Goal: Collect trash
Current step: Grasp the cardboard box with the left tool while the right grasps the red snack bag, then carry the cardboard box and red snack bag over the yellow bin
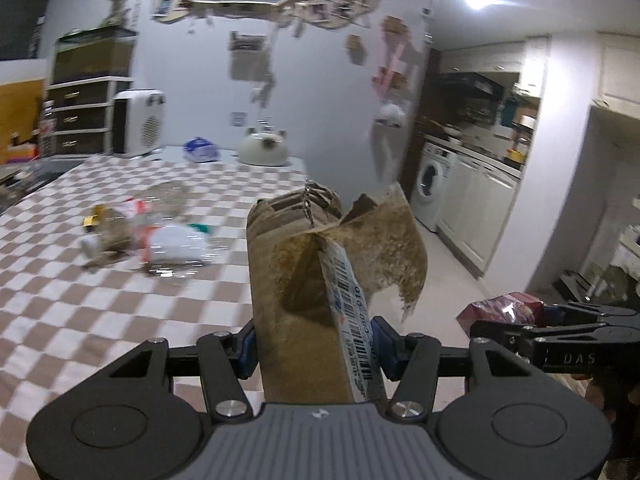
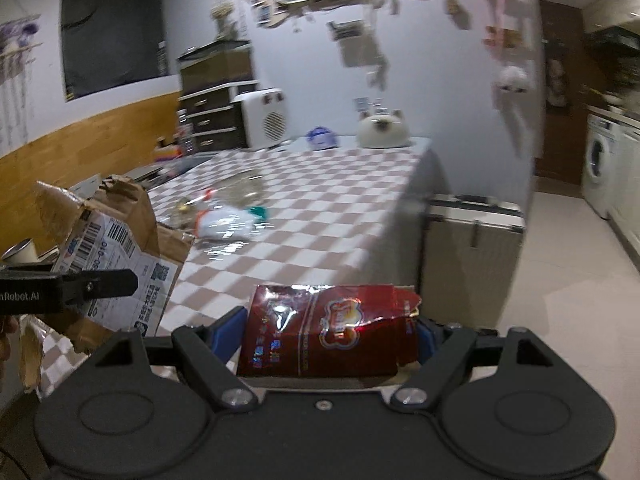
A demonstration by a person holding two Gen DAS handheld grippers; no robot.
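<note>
My left gripper [image 1: 314, 346] is shut on a torn brown cardboard box [image 1: 304, 280] with a barcode label, held above the checkered table [image 1: 100, 312]. From the right wrist view the same cardboard box [image 2: 116, 256] shows at the left, with the left gripper's finger [image 2: 96, 286] across it. My right gripper [image 2: 328, 338] is shut on a shiny red snack bag [image 2: 332, 330], held near the table's right edge. That red snack bag [image 1: 504, 312] appears at the right in the left wrist view. A blurred pile of wrappers and clear plastic [image 1: 160, 236] lies on the table.
At the table's far end stand a white heater [image 1: 138, 122], a blue bag [image 1: 201, 149] and a cat-shaped white pot [image 1: 264, 147]. A grey case [image 2: 472, 248] stands on the floor by the table's right side. A washing machine [image 1: 432, 184] and cabinets line the right wall.
</note>
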